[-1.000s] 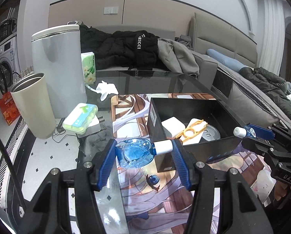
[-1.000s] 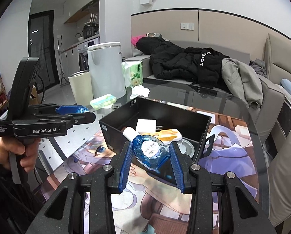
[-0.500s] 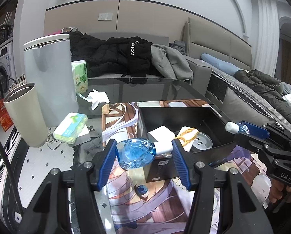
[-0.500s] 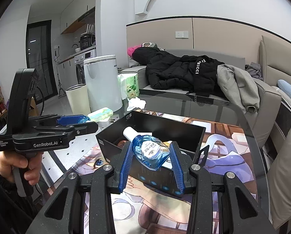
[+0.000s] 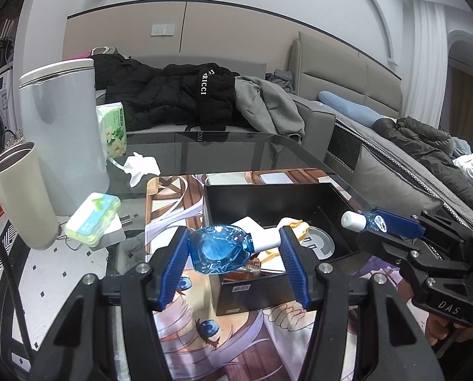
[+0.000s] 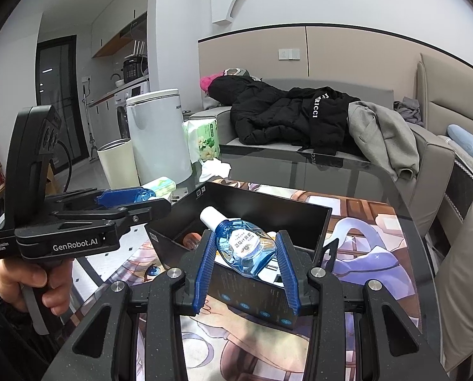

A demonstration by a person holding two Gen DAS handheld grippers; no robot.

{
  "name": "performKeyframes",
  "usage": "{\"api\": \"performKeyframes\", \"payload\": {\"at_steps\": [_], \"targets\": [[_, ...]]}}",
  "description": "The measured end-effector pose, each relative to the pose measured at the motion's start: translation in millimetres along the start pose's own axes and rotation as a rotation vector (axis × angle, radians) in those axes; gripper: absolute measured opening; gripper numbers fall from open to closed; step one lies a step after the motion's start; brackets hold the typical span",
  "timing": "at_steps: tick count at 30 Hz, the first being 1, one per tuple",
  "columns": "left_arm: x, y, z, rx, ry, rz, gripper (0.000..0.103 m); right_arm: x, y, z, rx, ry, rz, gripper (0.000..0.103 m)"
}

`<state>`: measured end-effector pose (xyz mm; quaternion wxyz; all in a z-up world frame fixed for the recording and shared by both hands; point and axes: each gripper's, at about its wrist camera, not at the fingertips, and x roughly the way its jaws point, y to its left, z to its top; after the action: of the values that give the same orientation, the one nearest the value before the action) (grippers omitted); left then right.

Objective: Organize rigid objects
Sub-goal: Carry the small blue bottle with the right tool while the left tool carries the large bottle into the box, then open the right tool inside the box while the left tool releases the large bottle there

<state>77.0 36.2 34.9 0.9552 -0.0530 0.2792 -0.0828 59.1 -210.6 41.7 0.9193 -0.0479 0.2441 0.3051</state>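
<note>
My left gripper (image 5: 233,247) is shut on a clear blue bottle (image 5: 220,250) with a white cap, held sideways above the near left corner of an open black box (image 5: 338,193). My right gripper (image 6: 244,247) is shut on a second blue bottle (image 6: 244,244), cap pointing up and left, above the box's near wall (image 6: 252,298). The box holds a white block (image 5: 247,222), an orange plastic piece (image 5: 292,223) and a round metal lid (image 5: 320,243). Each gripper shows in the other's view: the right one (image 5: 391,223), the left one (image 6: 122,198).
The box stands on an anime-print mat (image 5: 223,333) on a glass table (image 5: 236,149). On the left are a green and yellow case (image 5: 93,219), a crumpled tissue (image 5: 141,166), a tissue pack (image 5: 112,127), a white bin (image 5: 62,127) and a beige bin (image 5: 17,197). A sofa with jackets (image 5: 185,95) lies behind.
Both grippers have risen and come forward over the box with their bottles still held. The box now sits lower and closer under the fingers in both views.
</note>
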Motion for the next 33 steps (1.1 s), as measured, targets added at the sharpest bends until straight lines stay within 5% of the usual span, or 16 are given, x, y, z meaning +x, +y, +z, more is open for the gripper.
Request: {"api": "performKeyframes", "payload": {"at_steps": [33], "targets": [[24,-18,3,0.058,-0.047,-0.041,0.056,43,-9,1,0.012,0.041,-0.05,0.039]]}}
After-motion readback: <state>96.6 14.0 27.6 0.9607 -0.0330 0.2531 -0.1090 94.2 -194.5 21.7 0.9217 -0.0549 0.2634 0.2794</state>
